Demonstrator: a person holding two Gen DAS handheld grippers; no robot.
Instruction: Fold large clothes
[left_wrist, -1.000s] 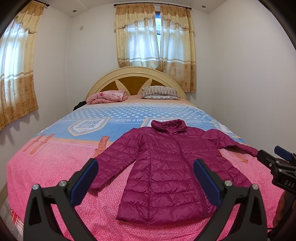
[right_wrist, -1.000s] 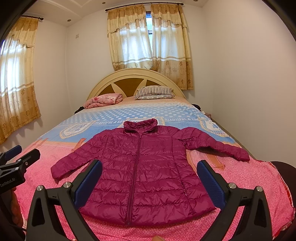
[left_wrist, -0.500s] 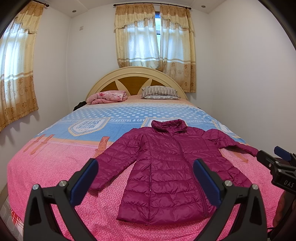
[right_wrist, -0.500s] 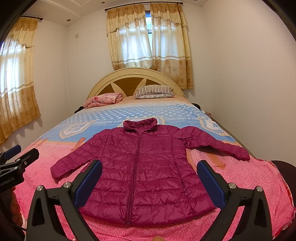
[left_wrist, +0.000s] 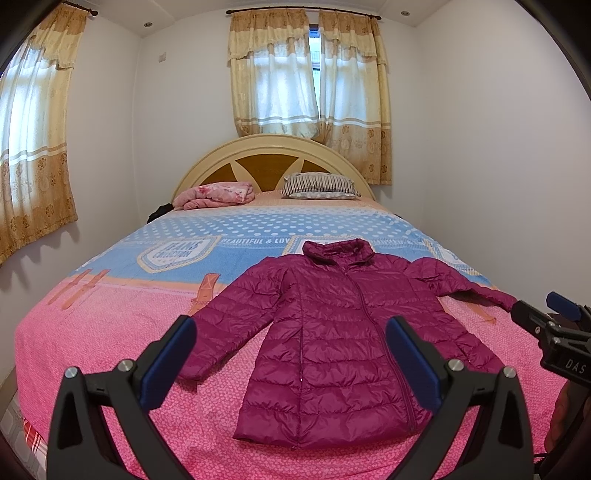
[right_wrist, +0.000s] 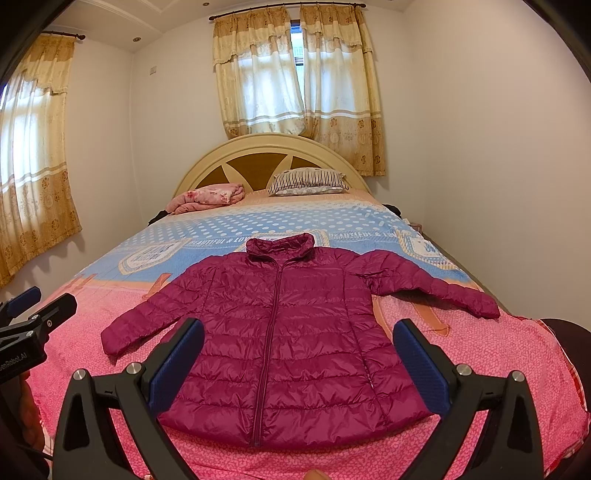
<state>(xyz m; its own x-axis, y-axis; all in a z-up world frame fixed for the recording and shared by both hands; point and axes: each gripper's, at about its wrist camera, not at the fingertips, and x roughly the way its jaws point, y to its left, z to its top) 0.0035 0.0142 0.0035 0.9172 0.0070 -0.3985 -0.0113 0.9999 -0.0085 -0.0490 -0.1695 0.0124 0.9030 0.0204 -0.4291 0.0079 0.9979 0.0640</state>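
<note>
I hold both tongs, left (left_wrist: 290, 360) and right (right_wrist: 299, 360), spread wide and empty above the jacket (right_wrist: 291, 332), flat on the bed (left_wrist: 110, 332). Nothing's folded yet; next I'd pinch a sleeve inward.

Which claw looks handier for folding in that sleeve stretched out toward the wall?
Probably the right claw: the magenta quilted jacket's outstretched sleeve lies on its side. Both claws are open, holding nothing.
</note>
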